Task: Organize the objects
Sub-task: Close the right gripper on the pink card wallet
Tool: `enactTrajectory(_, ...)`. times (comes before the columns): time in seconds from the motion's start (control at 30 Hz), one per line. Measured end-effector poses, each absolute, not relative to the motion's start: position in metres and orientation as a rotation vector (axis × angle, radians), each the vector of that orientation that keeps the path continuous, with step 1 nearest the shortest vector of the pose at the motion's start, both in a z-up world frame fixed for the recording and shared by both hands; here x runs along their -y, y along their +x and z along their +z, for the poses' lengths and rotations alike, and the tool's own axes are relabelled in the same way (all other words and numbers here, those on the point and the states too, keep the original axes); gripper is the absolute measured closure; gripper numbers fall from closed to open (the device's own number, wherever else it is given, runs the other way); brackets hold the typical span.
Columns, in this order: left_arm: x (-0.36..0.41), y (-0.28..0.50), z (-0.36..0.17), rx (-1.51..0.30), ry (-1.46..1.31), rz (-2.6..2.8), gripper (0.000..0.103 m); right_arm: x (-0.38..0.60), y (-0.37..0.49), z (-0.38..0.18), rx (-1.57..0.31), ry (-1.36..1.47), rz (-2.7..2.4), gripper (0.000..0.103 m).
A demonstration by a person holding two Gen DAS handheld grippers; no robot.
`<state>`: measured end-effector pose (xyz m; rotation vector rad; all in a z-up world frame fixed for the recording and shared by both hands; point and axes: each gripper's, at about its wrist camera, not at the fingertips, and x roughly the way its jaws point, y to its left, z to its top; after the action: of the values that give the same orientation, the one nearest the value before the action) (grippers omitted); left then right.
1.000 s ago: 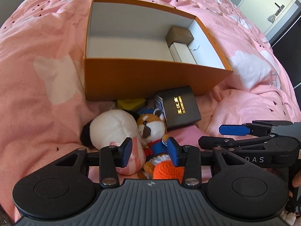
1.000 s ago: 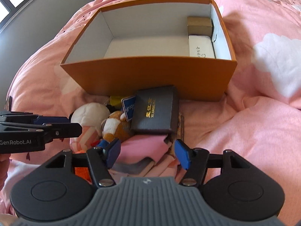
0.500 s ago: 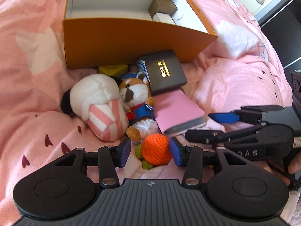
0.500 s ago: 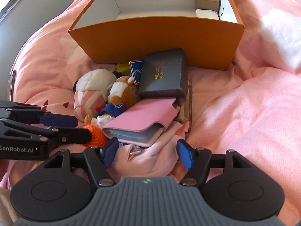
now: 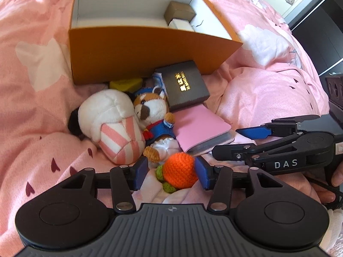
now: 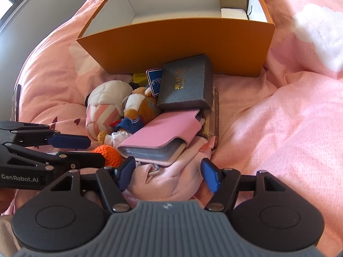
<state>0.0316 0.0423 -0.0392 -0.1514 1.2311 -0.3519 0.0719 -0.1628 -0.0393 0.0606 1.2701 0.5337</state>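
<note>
An orange box [image 5: 137, 49] [image 6: 193, 40] stands open on the pink bed, with a brown box [image 5: 179, 12] and a white box [image 5: 180, 24] in its right end. In front lies a pile: white-and-pink plush [image 5: 111, 126], fox plush [image 5: 153, 115], dark case with gold lettering [image 5: 184, 85] [image 6: 185, 85], pink card holder [image 5: 201, 128] [image 6: 163, 135], pink cloth [image 6: 171, 182], yellow piece [image 5: 125, 84]. My left gripper [image 5: 171, 174] is open around an orange crocheted ball [image 5: 180, 172]. My right gripper [image 6: 167, 174] is open over the pink cloth.
A blue-and-white card [image 6: 154, 80] sticks out behind the dark case. A thin brown book [image 6: 215, 117] lies under the card holder. Rumpled pink bedding [image 6: 278, 128] rises to the right. A dark cabinet [image 5: 334, 94] and a door stand at the far right.
Both grippers pulled back and lowered from near the box toward the pile's near side. The left gripper's fingers now flank the orange ball; the right gripper opened wider over the pink cloth.
</note>
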Motion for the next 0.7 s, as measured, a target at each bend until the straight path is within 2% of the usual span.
enactTrajectory(0.2,-0.025,0.030,-0.029,-1.164,-0.071,-0.424,0.050,0.170,0.076,-0.035,-1.274,0.097,0.531,0.046)
enactTrajectory(0.47,-0.008,0.027,-0.029,-1.109,0.024,-0.457,0.049,0.180,0.087,-0.027,-1.243,0.174,0.516,0.052)
enactTrajectory(0.53,-0.007,0.027,-0.029,-1.114,0.018,-0.460,0.049,0.177,0.090,-0.022,-1.208,0.164,0.505,0.057)
enactTrajectory(0.7,-0.011,0.036,-0.034,-1.158,-0.049,-0.448,0.049,0.172,0.096,-0.019,-1.226,0.130,0.524,0.059)
